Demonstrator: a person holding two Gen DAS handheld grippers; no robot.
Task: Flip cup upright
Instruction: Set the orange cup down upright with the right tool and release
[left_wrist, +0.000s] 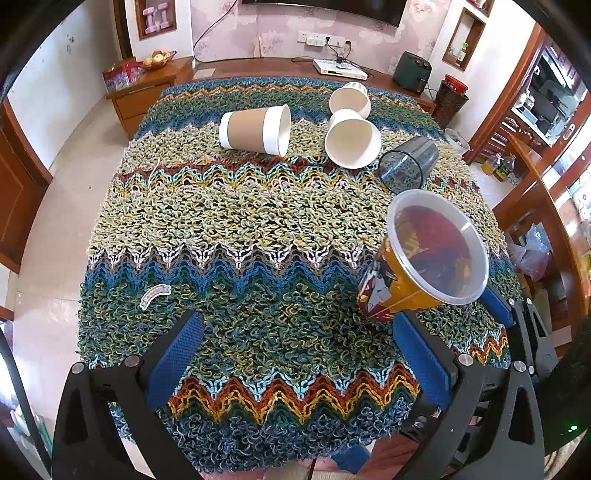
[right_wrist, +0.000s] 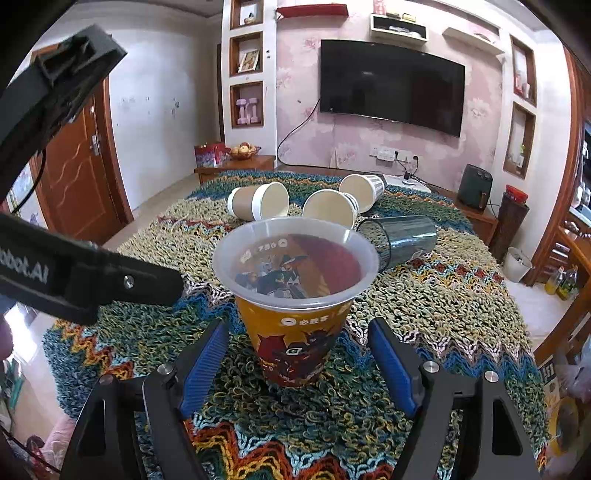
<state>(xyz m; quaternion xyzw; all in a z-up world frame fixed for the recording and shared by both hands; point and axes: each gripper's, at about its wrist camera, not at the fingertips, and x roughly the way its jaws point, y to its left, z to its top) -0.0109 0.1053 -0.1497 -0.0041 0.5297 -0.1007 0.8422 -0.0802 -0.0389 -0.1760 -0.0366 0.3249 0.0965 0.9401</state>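
Printed cup (right_wrist: 295, 306) stands upright on the knitted cloth (right_wrist: 443, 295), mouth up, long axis vertical (slight lean in the left wrist view). It sits between the blue pads of the right gripper (right_wrist: 297, 354), whose jaws are spread wide, neither pad touching it. Left gripper (left_wrist: 299, 350) is also spread, empty, with the cup just beyond its right finger. Farther back lie a sleeved paper cup (left_wrist: 255, 129), two white cups (left_wrist: 352, 142) and a dark tumbler (left_wrist: 408, 168), all on their sides.
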